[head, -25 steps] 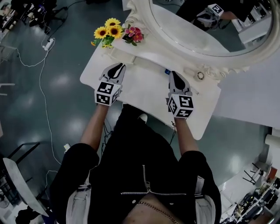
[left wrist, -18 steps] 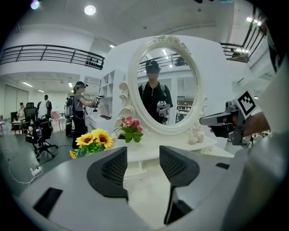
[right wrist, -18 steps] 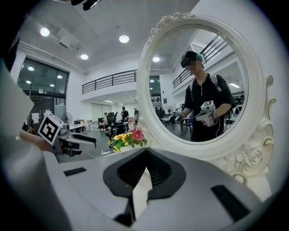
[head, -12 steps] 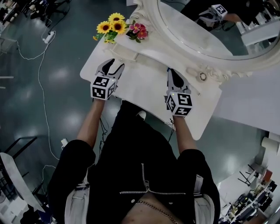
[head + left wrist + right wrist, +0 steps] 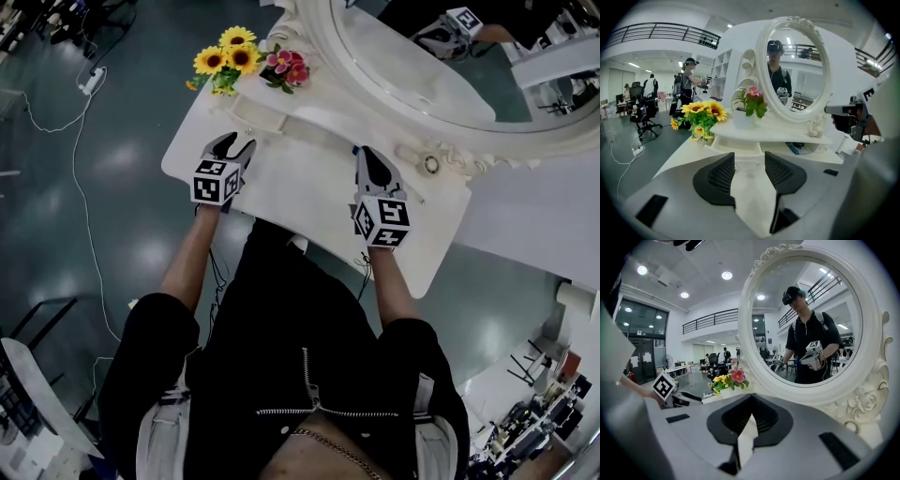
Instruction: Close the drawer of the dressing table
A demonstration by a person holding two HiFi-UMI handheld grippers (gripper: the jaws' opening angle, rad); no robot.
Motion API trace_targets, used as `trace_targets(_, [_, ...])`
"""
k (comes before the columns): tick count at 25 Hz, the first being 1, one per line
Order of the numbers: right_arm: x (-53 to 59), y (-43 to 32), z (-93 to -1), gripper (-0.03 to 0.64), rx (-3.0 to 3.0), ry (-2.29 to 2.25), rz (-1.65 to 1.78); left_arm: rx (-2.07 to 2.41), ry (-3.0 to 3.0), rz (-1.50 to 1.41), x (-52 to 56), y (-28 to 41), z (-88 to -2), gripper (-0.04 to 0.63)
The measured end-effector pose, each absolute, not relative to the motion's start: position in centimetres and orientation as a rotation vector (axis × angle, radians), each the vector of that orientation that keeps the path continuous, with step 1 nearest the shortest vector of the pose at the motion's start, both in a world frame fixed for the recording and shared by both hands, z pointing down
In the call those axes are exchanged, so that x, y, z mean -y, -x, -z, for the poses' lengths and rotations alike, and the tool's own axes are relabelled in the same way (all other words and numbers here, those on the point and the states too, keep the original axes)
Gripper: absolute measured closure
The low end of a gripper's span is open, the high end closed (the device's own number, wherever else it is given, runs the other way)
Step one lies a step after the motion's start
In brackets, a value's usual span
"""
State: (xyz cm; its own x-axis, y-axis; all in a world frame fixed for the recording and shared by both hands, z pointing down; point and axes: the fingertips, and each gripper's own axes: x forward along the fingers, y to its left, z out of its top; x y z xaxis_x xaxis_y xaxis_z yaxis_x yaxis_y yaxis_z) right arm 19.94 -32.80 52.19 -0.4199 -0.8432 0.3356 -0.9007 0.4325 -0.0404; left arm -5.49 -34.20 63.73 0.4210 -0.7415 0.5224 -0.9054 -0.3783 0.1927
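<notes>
White glossy counter (image 5: 309, 202): your left gripper (image 5: 236, 142) fingers just opening, nothing between, facing small white drawer (image 5: 258, 116); right gripper (image 5: 364, 152) fingers closed, empty.

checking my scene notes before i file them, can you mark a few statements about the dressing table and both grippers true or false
1. The left gripper is clamped on a sunflower stem. False: its jaws stand apart with nothing between them, and they have just been opening.
2. The right gripper has its jaws together. True.
3. In the head view the sunflowers stand at the left end of the dressing table. True.
4. The mirror is rectangular with a plain frame. False: it is oval, in an ornate white frame.
</notes>
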Motion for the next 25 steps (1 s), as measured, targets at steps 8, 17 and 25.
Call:
trace_targets(8, [34.9,-20.6,-53.0,0.611,2.379,-1.532,-0.336,1.341,-2.065,-0.480,35.4,6.4,-69.2,0.400])
trace_targets(17, [36.8,-20.9,-53.6,0.611,2.344,-1.560,-0.364,1.273,-1.950,-0.443,37.2,6.5,-72.7,0.405])
trace_targets(25, [37.2,-21.9,-54.2,0.611,2.304,-1.601,-0.387,1.244,-1.940,-0.426,37.8,6.0,-73.5,0.485])
